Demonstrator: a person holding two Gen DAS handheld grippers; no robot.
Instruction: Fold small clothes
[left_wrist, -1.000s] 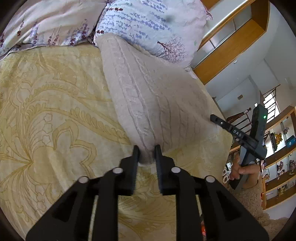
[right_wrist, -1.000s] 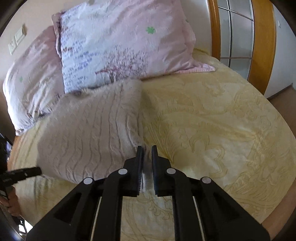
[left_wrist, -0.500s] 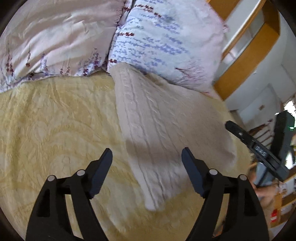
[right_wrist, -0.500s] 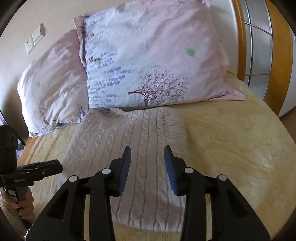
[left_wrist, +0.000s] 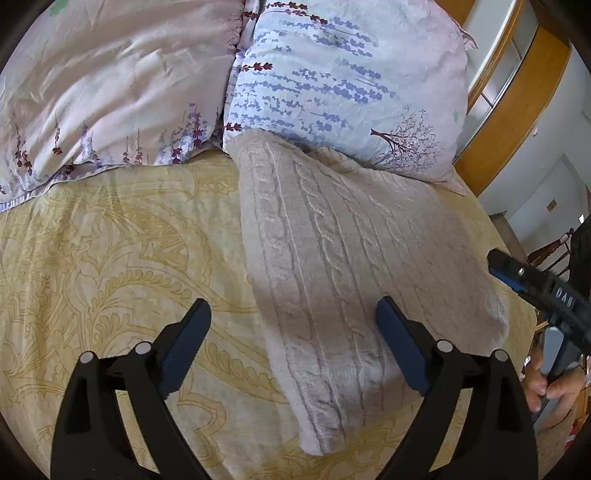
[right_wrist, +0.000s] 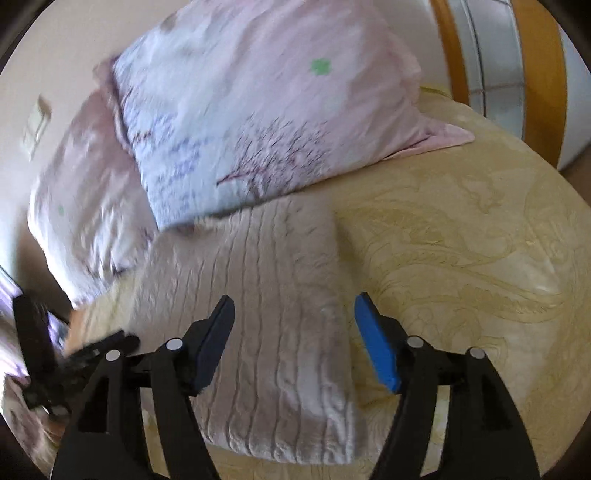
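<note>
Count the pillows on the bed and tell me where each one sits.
2. The pink pillow lies at the bed's head, left; the lavender-print pillow beside it, right, touching the folded sweater.

Cable-knit wool sweater (left_wrist: 354, 266); embossed matt bedspread (left_wrist: 110, 258); smooth cotton pillows (left_wrist: 343, 85).

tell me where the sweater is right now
The sweater lies flat on the yellow bedspread, its far end against the blue-flowered pillow. It sits centre-right in the left wrist view and centre-left in the right.

right-wrist view motion-blurred, pillows (right_wrist: 258, 122) smeared, left gripper (right_wrist: 92, 347) indistinct
</note>
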